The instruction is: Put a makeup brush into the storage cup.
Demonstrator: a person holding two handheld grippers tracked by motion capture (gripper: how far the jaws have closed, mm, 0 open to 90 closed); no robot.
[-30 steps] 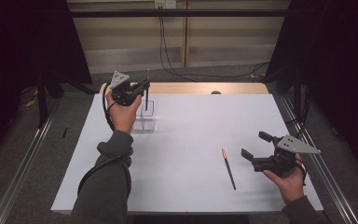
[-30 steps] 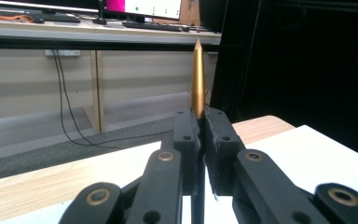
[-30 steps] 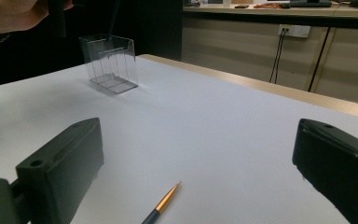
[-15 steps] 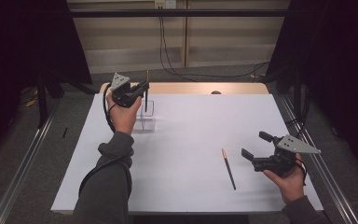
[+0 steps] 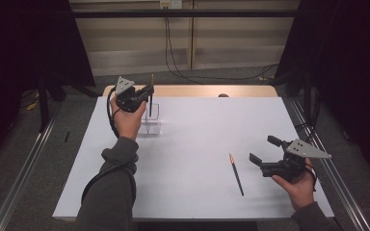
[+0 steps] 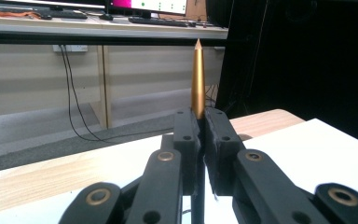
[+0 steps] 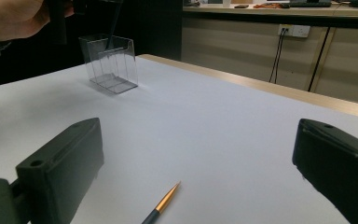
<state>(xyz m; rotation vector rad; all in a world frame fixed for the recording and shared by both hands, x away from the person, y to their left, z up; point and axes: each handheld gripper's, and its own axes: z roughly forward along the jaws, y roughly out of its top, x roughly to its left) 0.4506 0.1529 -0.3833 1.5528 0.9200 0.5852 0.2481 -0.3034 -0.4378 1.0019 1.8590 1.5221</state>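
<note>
- Tabletop: white, carries all items.
- Clear holder: near the far-left corner, open top up to receive pencils.
- Left gripper: jaws clamped on an upright pencil over the holder.
- Right gripper: jaws wide, beside the loose pencil near the front edge.

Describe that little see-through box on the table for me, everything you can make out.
The clear box looks like thin transparent plastic, open at the top, with inner walls splitting it into compartments. It stands upright on the white table, toward its far left part. The left gripper holds a pencil upright over it; whether the pencil touches it is unclear.
</note>
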